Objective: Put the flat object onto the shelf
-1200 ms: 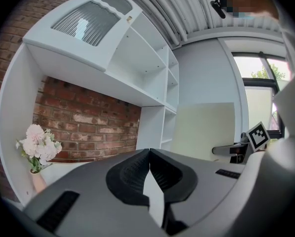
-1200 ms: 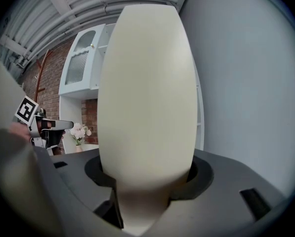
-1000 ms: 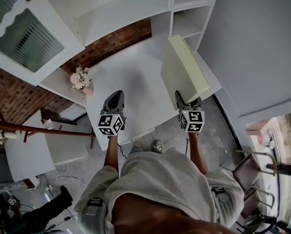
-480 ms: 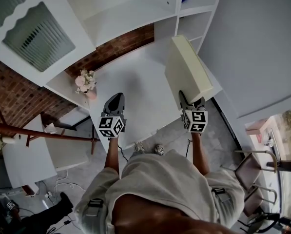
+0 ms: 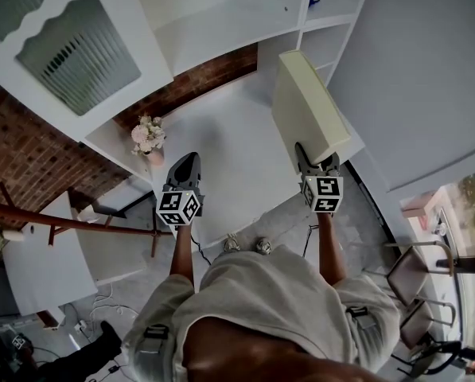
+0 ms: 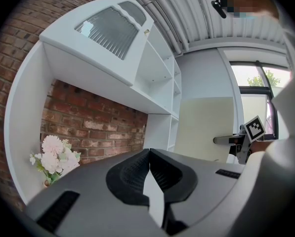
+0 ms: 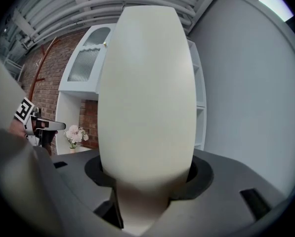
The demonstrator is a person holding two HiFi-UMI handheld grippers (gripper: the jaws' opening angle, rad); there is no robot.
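There is 1 flat object (image 5: 305, 106), a thick cream slab. There are 2 grippers, 1 bunch of pale flowers (image 5: 147, 136) in a small vase, 1 white bench (image 5: 221, 150) and 1 white shelf unit (image 5: 321, 22) behind it.

The right gripper (image 5: 315, 156) has its 2 fingers (image 7: 199, 174) set wide, and they clamp the near end of the slab. In the right gripper view the slab fills the gap between them. It stands on edge and reaches away from the gripper towards the shelf unit. It hangs over the right end of the bench, in front of the open compartments, and rests on none of the shelf boards.

The left gripper (image 5: 187, 161) hovers over the middle of the bench, well apart from the slab. Its 2 fingers (image 6: 130, 174) are pressed together with nothing between them. The flowers stand at the bench's left end, against the brick wall.
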